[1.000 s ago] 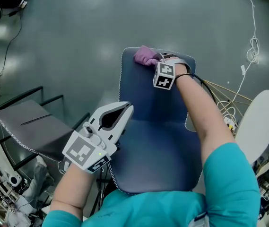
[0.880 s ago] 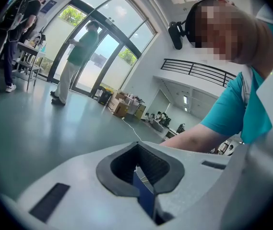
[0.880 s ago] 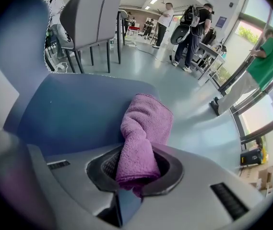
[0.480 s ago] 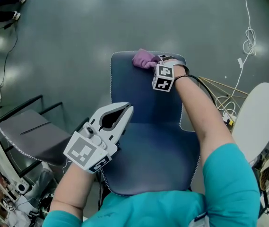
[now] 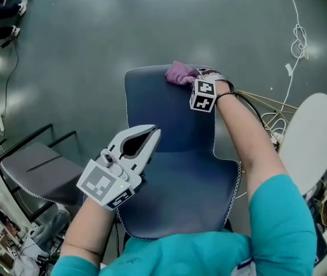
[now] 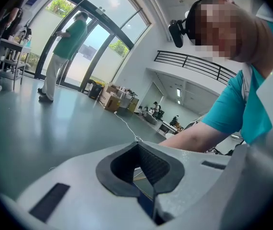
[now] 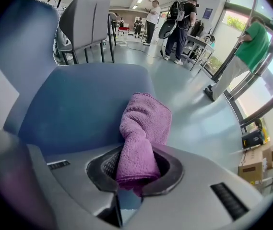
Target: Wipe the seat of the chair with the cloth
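Observation:
The dark blue chair seat [image 5: 169,125] fills the middle of the head view and shows close up as the chair seat [image 7: 78,104] in the right gripper view. My right gripper [image 5: 196,76] is shut on a purple cloth [image 5: 179,72] that lies on the seat's far edge; the cloth [image 7: 141,128] runs out from between its jaws. My left gripper [image 5: 152,134] hovers above the seat's near left part with its jaws together and nothing in them.
A second grey chair [image 5: 34,160] stands at the left on the grey floor. A white round object [image 5: 312,142] and loose cables [image 5: 292,45] lie at the right. People stand far off in both gripper views.
The right gripper and cloth stay at the seat's far edge, shifting slightly right. The chair appears lower and further left in the head view. The left gripper holds still.

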The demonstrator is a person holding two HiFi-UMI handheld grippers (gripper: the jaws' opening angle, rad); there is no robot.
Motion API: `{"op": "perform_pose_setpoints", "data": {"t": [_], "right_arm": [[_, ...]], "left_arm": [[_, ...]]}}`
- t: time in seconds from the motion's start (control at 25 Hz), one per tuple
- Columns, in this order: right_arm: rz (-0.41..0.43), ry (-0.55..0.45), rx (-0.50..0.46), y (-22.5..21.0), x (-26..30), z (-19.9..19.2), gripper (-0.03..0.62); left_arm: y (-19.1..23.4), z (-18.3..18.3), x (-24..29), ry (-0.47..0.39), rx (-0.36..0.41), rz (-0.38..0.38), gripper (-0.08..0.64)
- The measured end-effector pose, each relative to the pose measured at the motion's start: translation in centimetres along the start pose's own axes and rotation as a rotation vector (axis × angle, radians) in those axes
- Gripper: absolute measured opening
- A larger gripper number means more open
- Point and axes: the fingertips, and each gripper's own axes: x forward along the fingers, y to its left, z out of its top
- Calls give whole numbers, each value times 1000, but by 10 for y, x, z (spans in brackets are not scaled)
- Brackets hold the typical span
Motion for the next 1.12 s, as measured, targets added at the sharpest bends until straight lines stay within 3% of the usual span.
{"op": "perform_pose_setpoints", "data": {"t": [0.64, 0.72, 0.96, 1.12], "right_arm": [[5, 63, 115, -2, -28, -98, 60], [8, 106, 144, 3, -30, -114, 60], [47, 370, 202, 7, -44, -165, 60], [-8, 399, 322, -15, -70, -153, 60]], "left_arm": [[-18, 4, 23, 27, 18, -22, -9], [-19, -1, 21, 24, 17, -21, -9], [-11, 0, -2, -1, 4, -7, -9], [26, 20, -45, -46, -25, 11, -9]]}}
